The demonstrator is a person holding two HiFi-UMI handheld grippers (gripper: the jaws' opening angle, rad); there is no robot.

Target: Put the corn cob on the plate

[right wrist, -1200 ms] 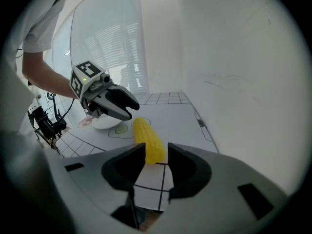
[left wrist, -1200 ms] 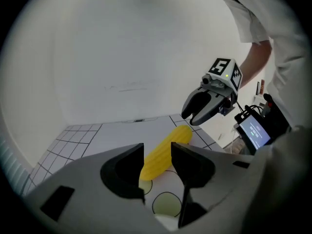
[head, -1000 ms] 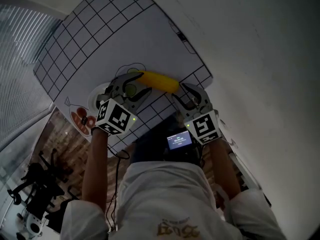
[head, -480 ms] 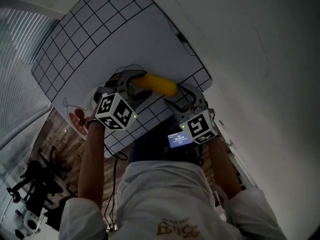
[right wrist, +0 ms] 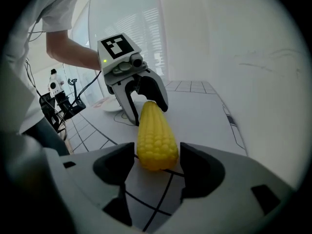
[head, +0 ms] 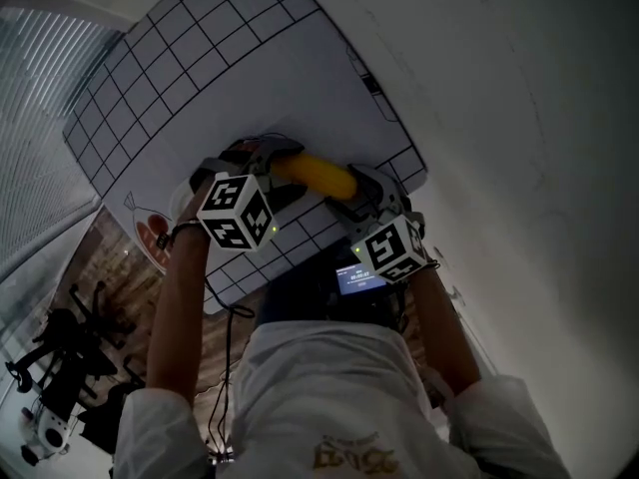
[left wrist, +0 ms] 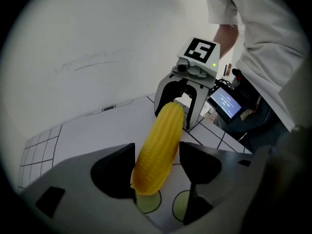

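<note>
Two claws bracket the corn cob (head: 321,175), which lies flat on the gridded white worktop (head: 250,68), one claw at each end. The left claw (left wrist: 157,155) is spread wide with the cob's narrower end between its jaws. That end sits close against one jaw and leaves a clear gap to the other, so nothing is pinched. The right claw (right wrist: 157,155) is likewise spread, with the blunt end of the cob sitting between its jaws and bare worktop showing on both sides. Straddling both ends at once looks like the set-up for a two-handed lift, which would keep the long, rounded cob from rolling or swinging on the way over. The plate (right wrist: 111,105) waits beyond the left claw, near the worktop's edge, and the cob is not yet on it.

Compared with a second ago, the cob has hardly shifted. Both claws have sunk toward the worktop and tipped more steeply onto the cob's ends, and their jaws have just been opening to full spread around it.
</note>
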